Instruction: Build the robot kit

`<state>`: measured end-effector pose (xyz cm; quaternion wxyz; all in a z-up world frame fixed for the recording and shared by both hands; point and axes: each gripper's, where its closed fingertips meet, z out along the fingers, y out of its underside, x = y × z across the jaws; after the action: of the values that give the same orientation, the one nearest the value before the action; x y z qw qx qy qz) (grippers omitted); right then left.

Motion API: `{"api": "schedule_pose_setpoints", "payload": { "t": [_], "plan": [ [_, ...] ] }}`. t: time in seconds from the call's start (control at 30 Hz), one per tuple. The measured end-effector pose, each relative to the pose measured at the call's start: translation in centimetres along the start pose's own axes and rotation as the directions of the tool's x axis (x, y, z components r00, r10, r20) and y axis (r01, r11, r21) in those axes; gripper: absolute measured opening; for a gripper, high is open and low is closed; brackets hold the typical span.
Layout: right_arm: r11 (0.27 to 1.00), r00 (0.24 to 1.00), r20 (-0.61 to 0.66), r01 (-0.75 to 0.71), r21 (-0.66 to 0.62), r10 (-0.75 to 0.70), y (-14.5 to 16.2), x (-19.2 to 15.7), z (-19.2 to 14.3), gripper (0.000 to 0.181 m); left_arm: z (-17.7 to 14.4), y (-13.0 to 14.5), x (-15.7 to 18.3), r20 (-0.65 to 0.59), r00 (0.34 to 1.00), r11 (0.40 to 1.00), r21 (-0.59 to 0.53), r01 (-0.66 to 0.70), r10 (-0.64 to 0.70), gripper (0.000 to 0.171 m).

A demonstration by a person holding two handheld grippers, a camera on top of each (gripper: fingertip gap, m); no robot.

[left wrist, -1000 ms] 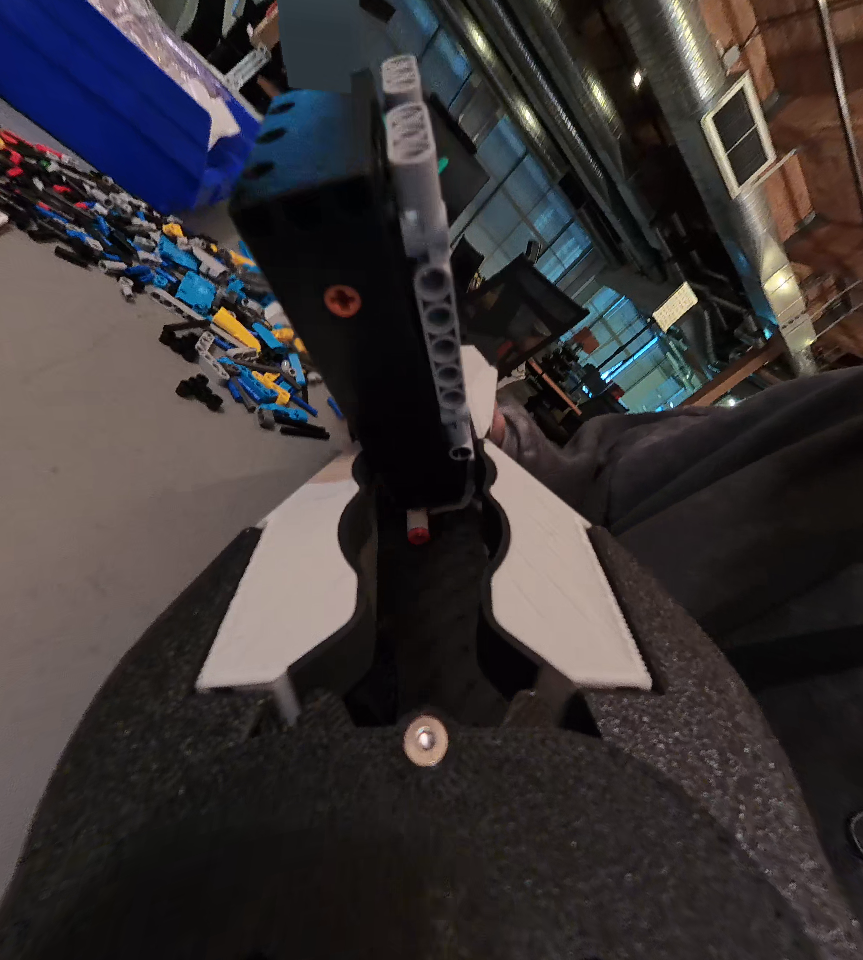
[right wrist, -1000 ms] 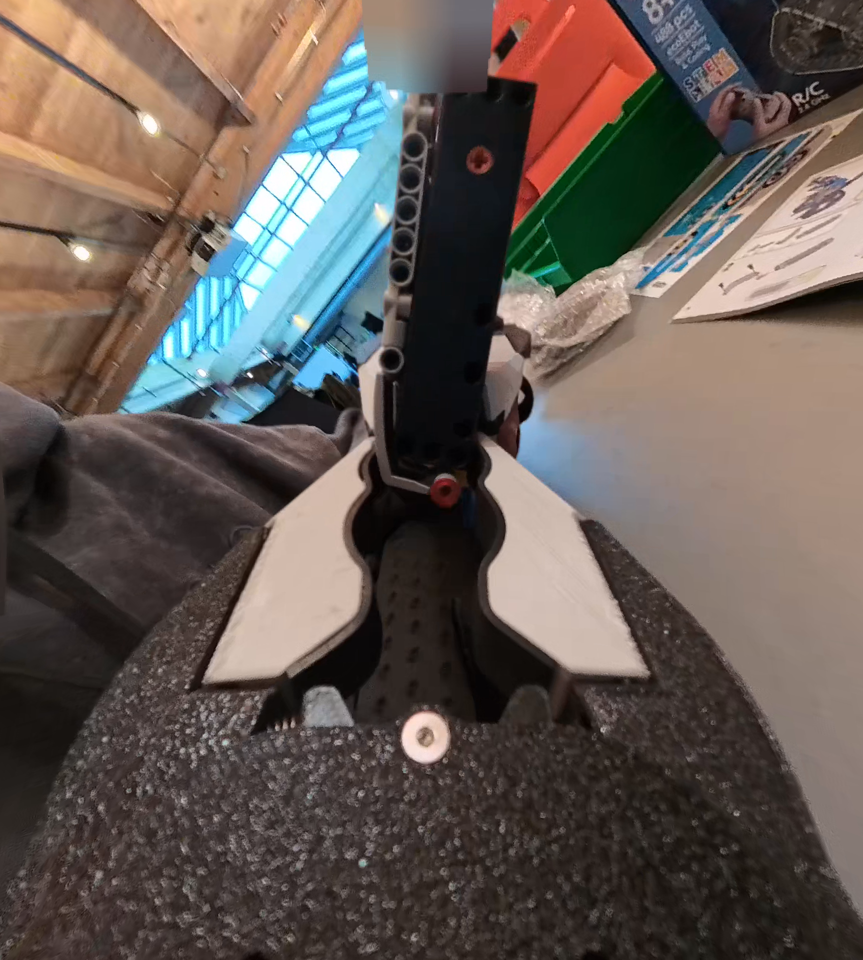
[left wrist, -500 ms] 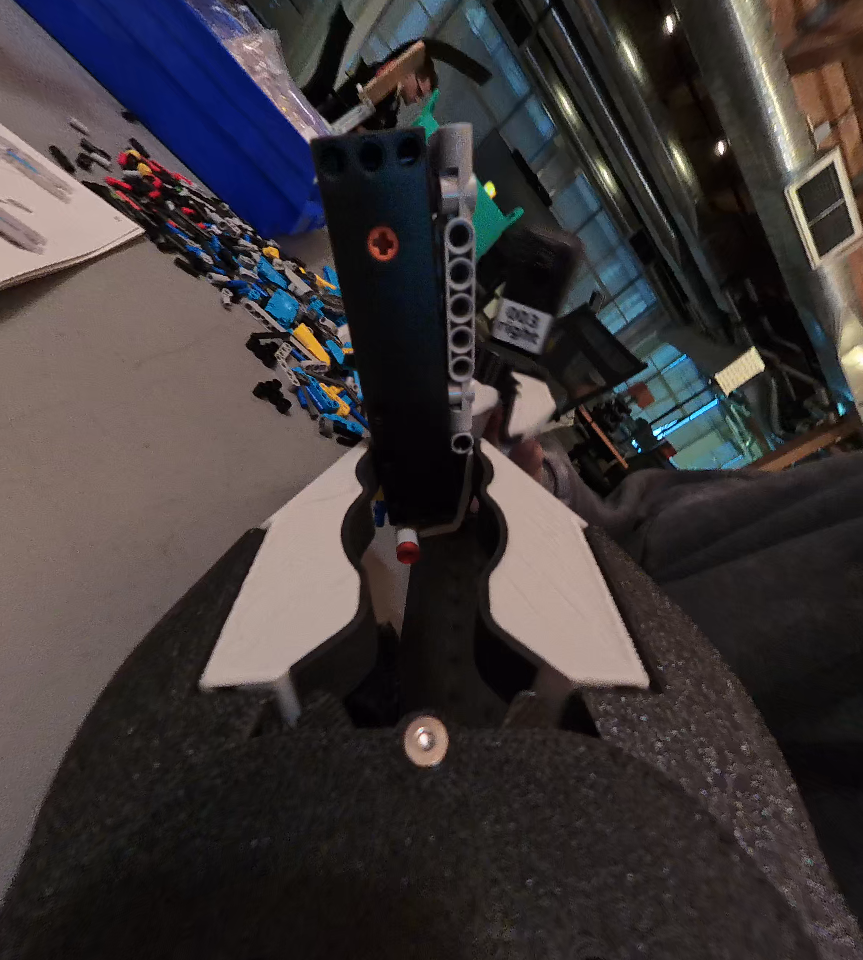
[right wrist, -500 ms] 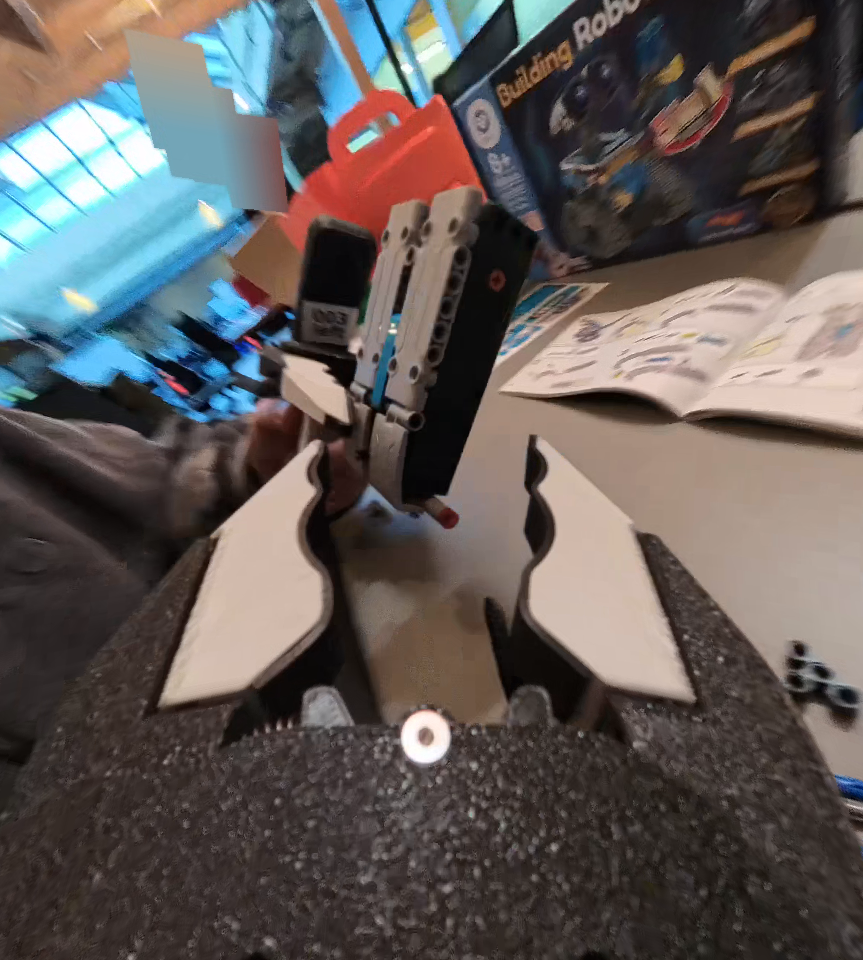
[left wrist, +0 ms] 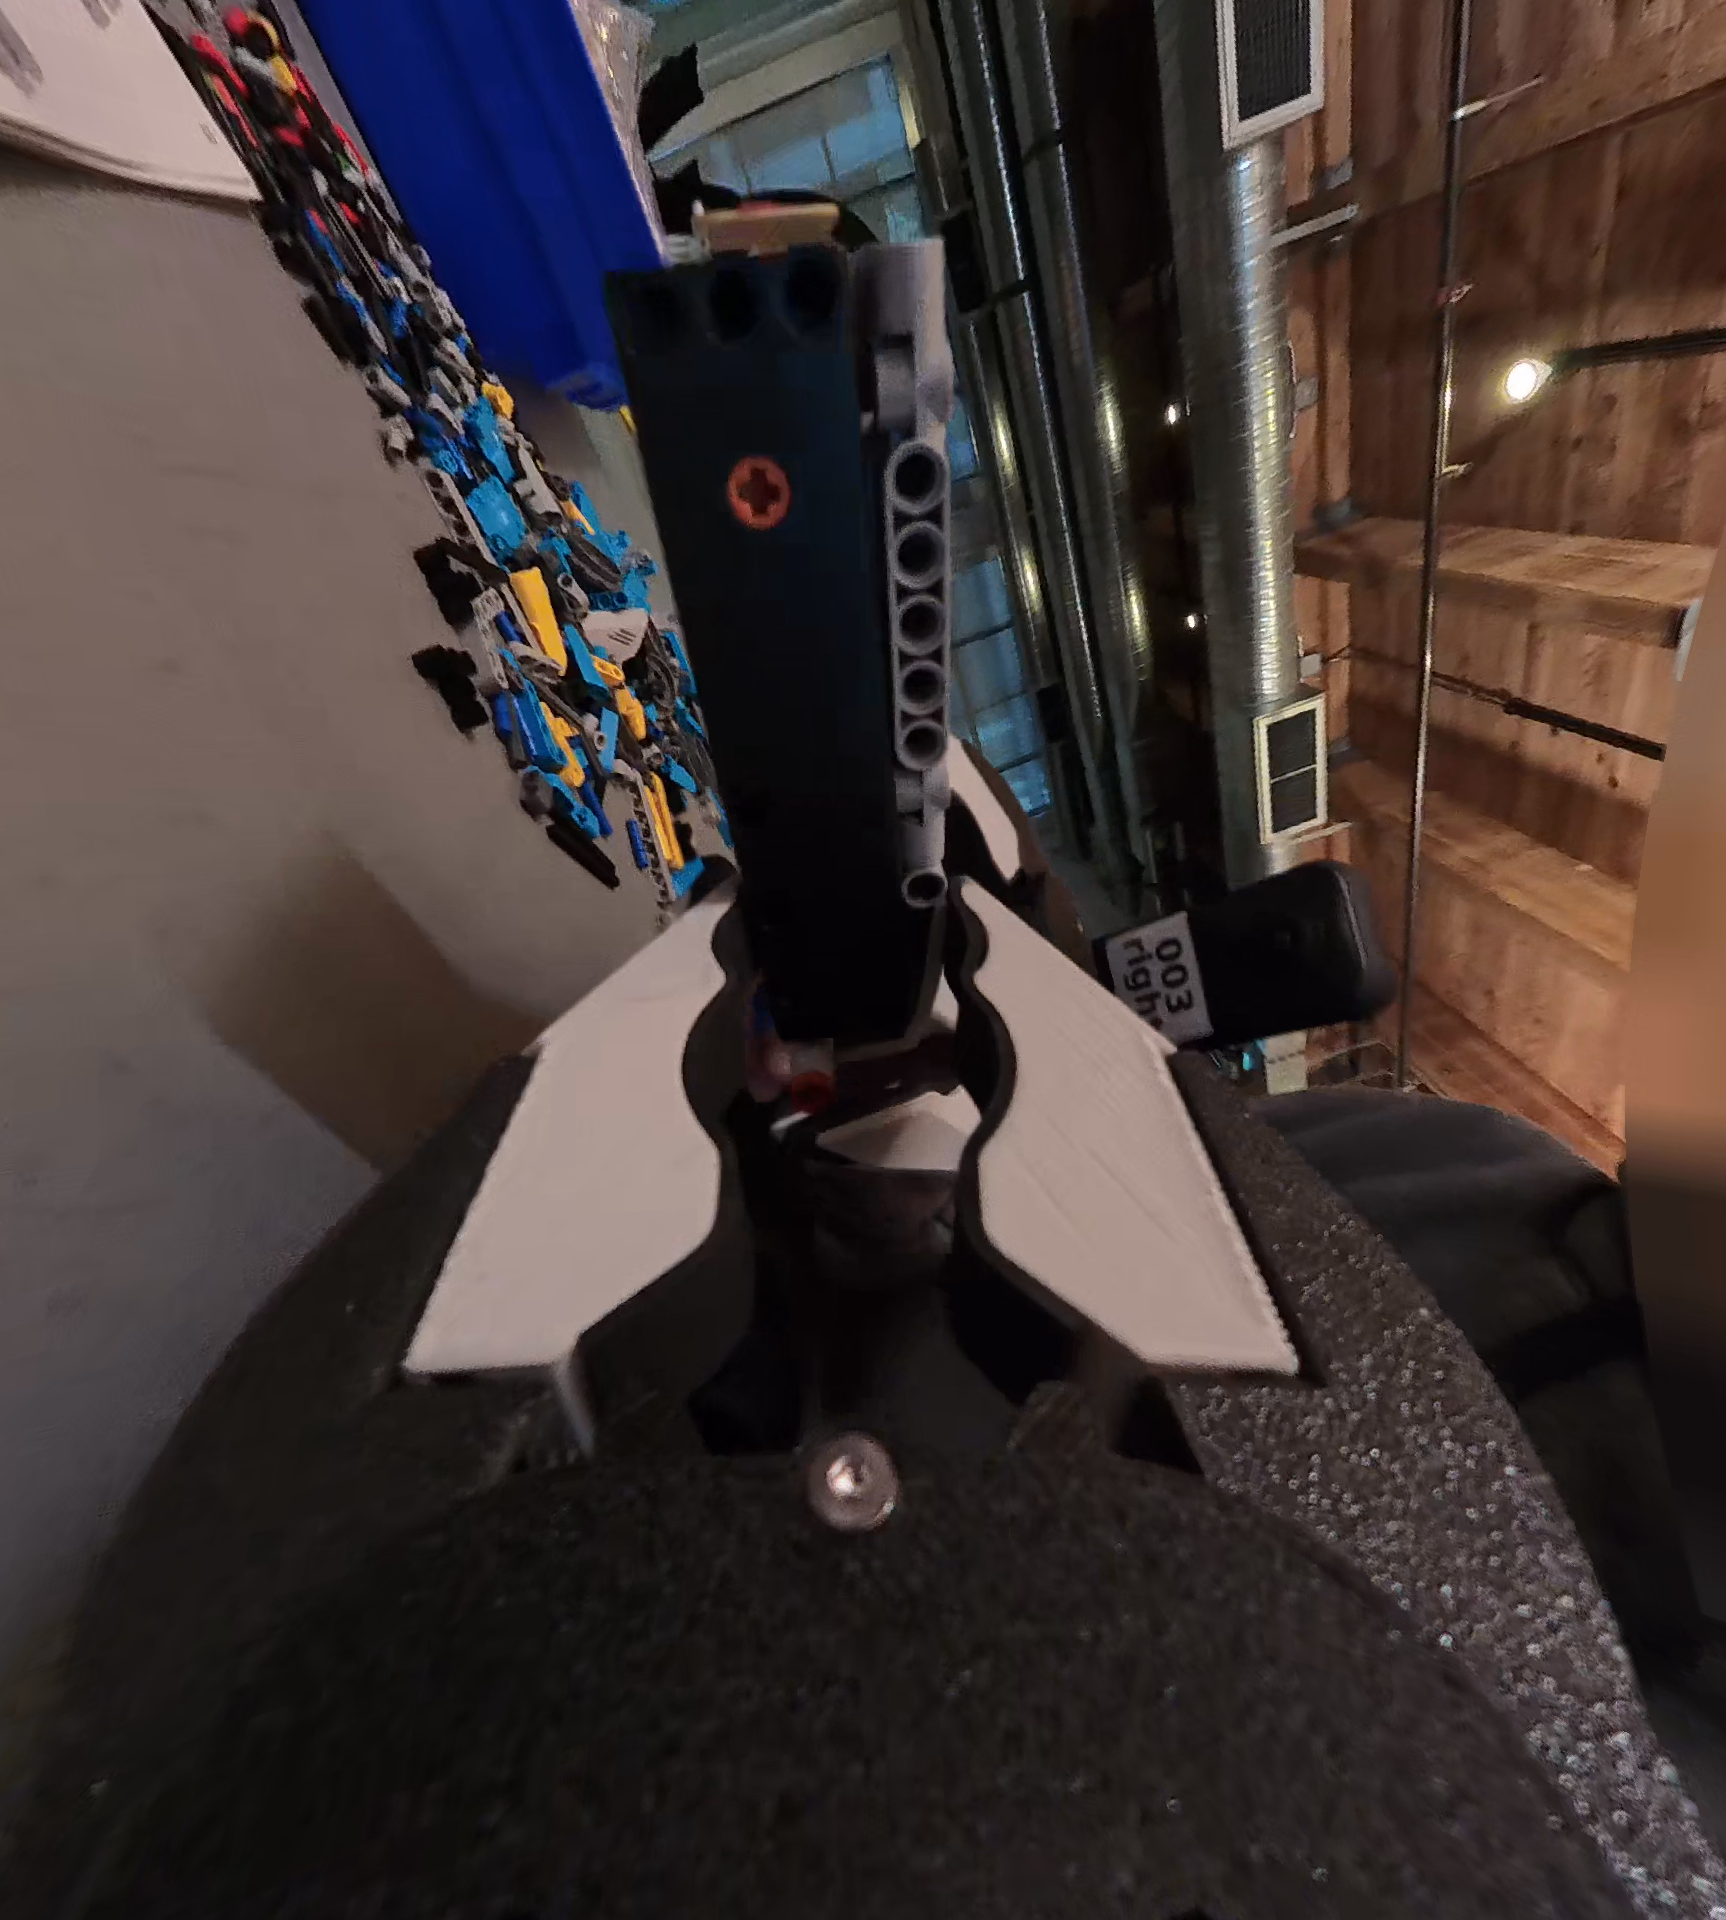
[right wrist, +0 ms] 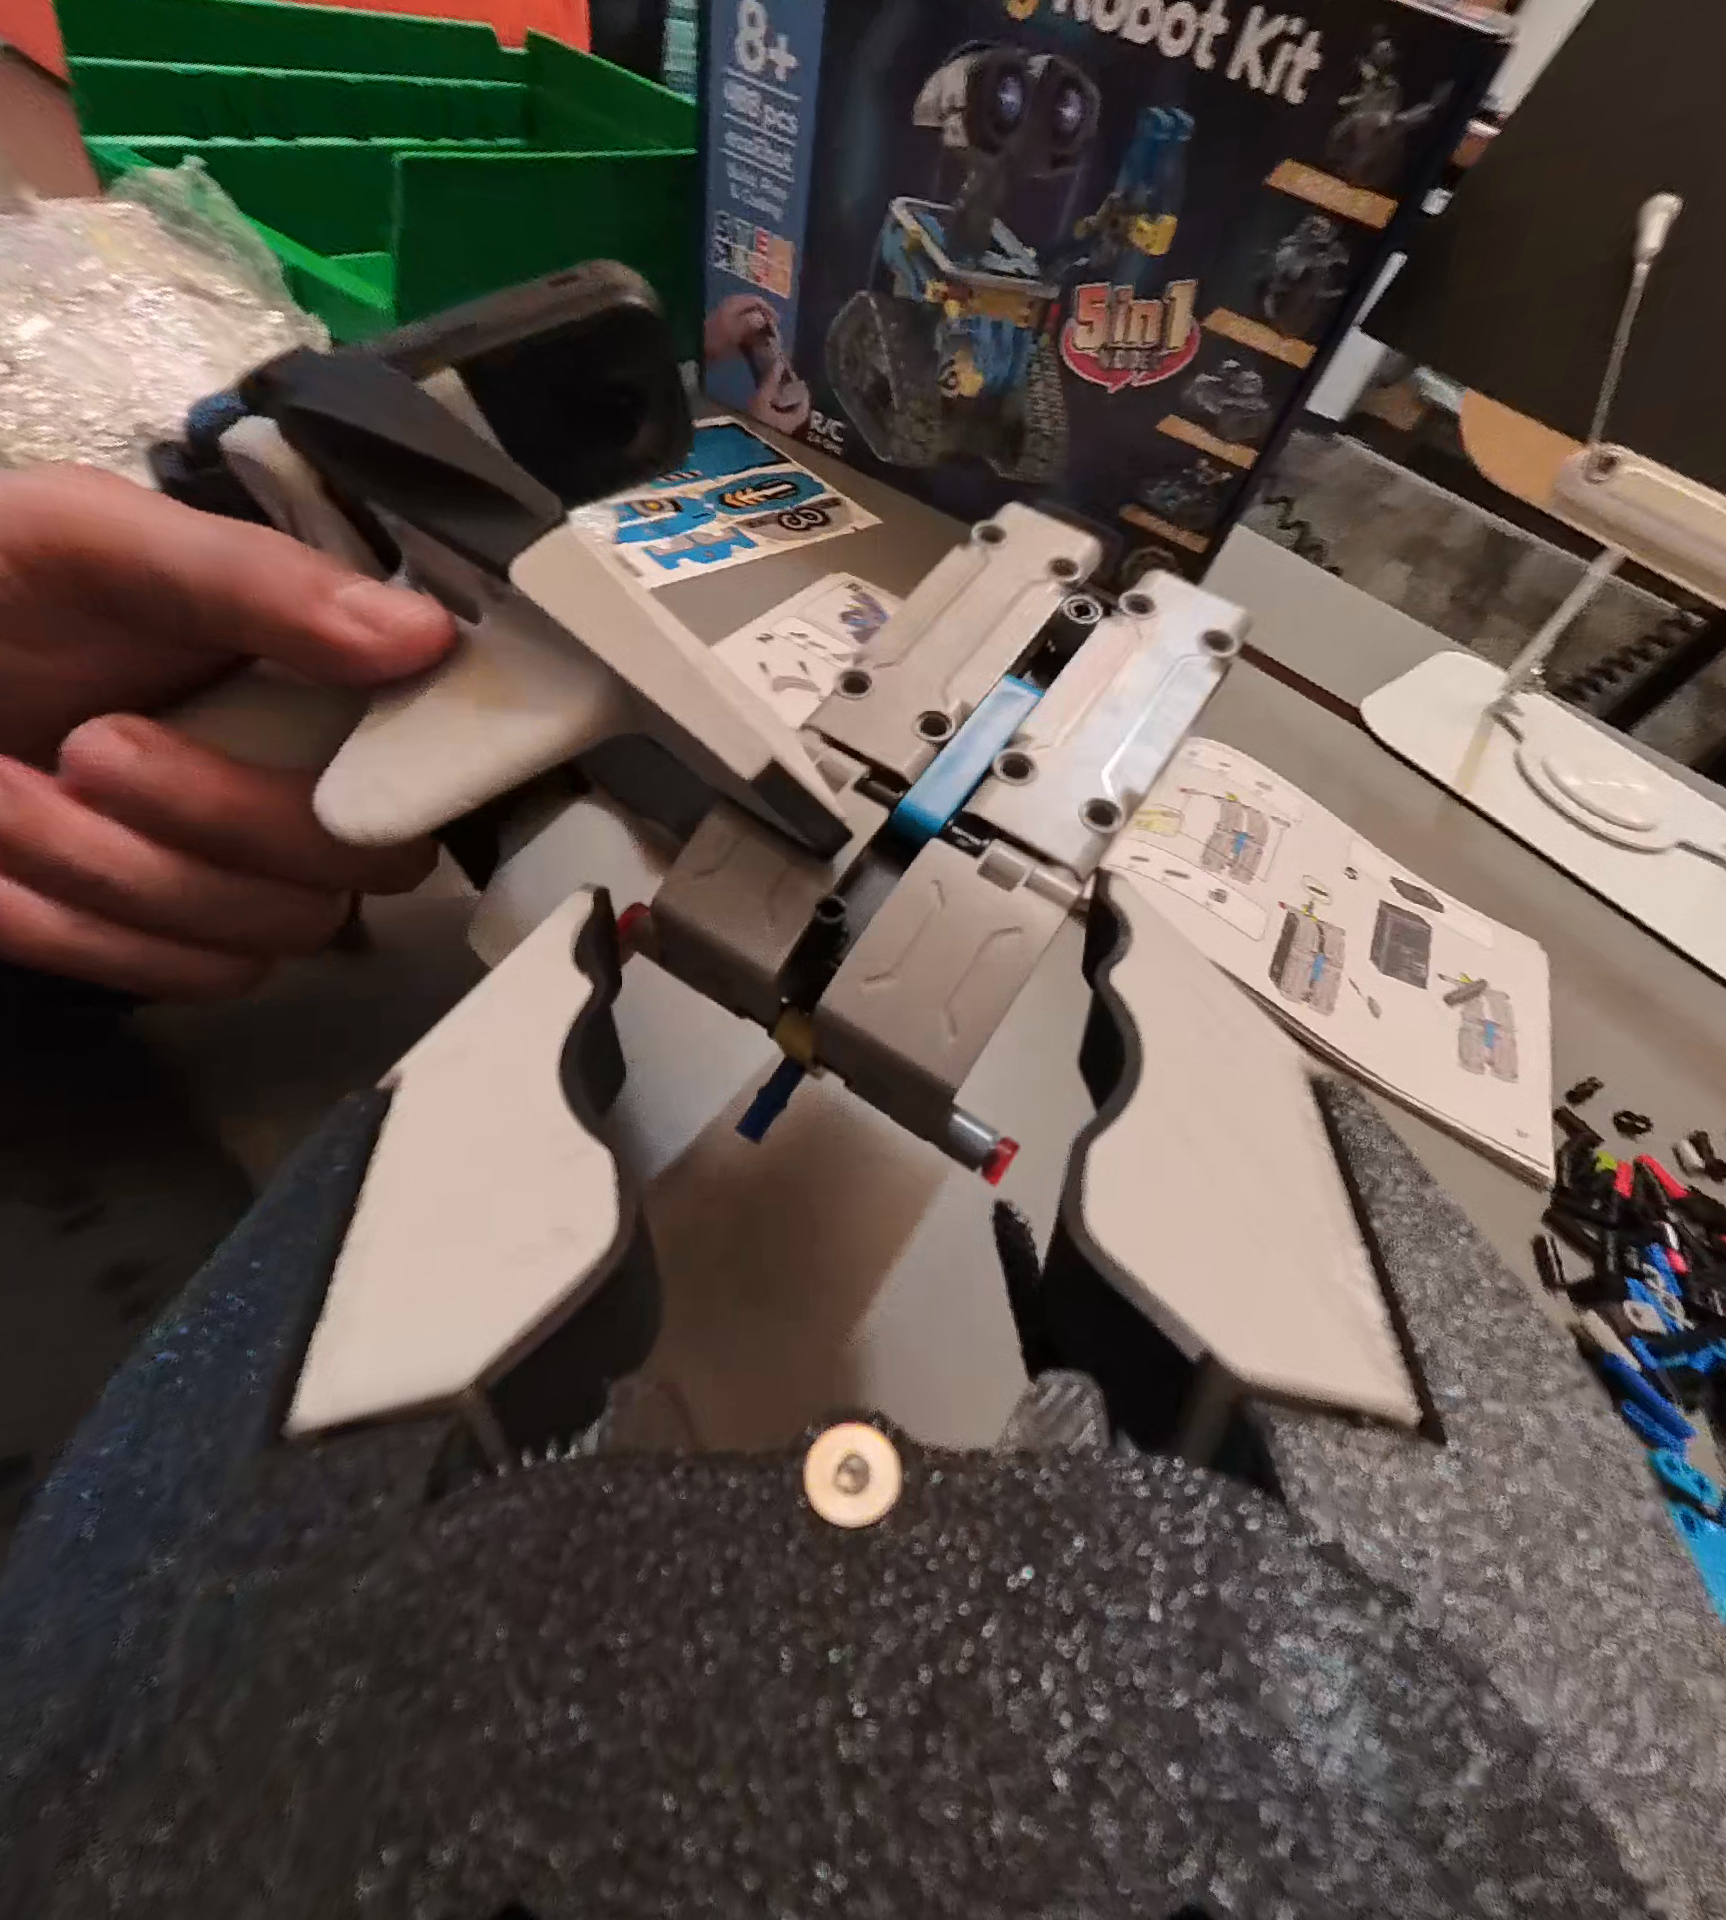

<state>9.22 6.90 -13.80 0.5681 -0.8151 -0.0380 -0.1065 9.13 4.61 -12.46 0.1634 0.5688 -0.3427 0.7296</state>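
now right gripper [right wrist: 843,997] released and spread wide, left gripper [left wrist: 843,925] alone clamping one brick assembly [left wrist: 786,665], one instruction booklet [right wrist: 1358,935] ahead-right, one brick pile [right wrist: 1700,1299] right

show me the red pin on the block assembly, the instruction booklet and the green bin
red pin [right wrist: 996,1151]: right wrist view, its red tip
instruction booklet [right wrist: 1358,956]: right wrist view, the open page
green bin [right wrist: 526,208]: right wrist view, its front wall

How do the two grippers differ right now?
The left gripper is shut on the brick assembly; the right gripper is open and holds nothing. The assembly stands up from between the left gripper's fingers, while in the right wrist view it hangs ahead of the right gripper's spread fingers without touching them. Both have pale fingers on a black foam-covered body.
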Motion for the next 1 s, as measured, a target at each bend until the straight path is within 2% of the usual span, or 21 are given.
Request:
{"api": "schedule_pose_setpoints", "payload": {
  "t": [0.13,0.23,0.3,0.37,0.47,0.57,0.8,0.9,0.97,1.0],
  "plan": [
    [0.999,0.982,0.186,0.038,0.023,-0.042,0.5,-0.3,-0.6,0.081,0.1,0.8,0.0,-0.030,0.999,0.998,-0.062,0.031,-0.033,0.033],
    [0.991,0.905,0.406,0.097,0.091,-0.126,1.4,-0.9,-2.0,0.080,0.7,3.2,0.0,-0.049,0.997,0.976,-0.211,0.046,-0.058,0.033],
    [0.990,0.859,0.494,0.088,0.108,-0.130,1.6,-1.0,-2.9,0.080,1.2,4.1,0.4,-0.070,0.996,0.966,-0.255,0.032,-0.051,0.033],
    [0.986,0.842,0.518,0.098,0.135,-0.155,1.6,-0.9,-3.2,0.080,1.4,4.3,0.4,-0.067,0.998,0.963,-0.271,-0.007,-0.012,0.034],
    [0.988,0.854,0.499,0.111,0.108,-0.150,2.6,-0.6,-2.7,0.079,1.1,3.2,-0.8,-0.008,1.000,0.972,-0.235,-0.023,0.022,0.045],
    [0.988,0.859,0.488,0.137,0.073,-0.155,3.5,-0.6,-2.6,0.079,0.7,2.5,-1.5,0.000,0.999,0.974,-0.222,0.041,-0.042,0.054],
    [0.996,0.825,0.560,0.050,0.070,-0.081,3.0,-1.4,-3.5,0.078,-0.1,1.5,-2.2,-0.027,0.983,0.959,-0.227,0.169,-0.180,0.064],
    [0.997,0.805,0.590,0.021,0.080,-0.064,2.7,-1.7,-4.0,0.078,-0.2,1.3,-1.6,-0.043,0.990,0.965,-0.234,0.118,-0.131,0.062],
    [0.996,0.795,0.602,0.026,0.084,-0.072,2.8,-1.9,-4.1,0.078,-0.2,1.5,-1.1,-0.071,0.991,0.963,-0.253,0.092,-0.113,0.044],
    [0.996,0.793,0.604,0.034,0.081,-0.076,2.9,-2.1,-4.1,0.078,-0.2,1.7,-0.9,-0.078,0.990,0.961,-0.261,0.095,-0.119,0.044]
  ]
}}
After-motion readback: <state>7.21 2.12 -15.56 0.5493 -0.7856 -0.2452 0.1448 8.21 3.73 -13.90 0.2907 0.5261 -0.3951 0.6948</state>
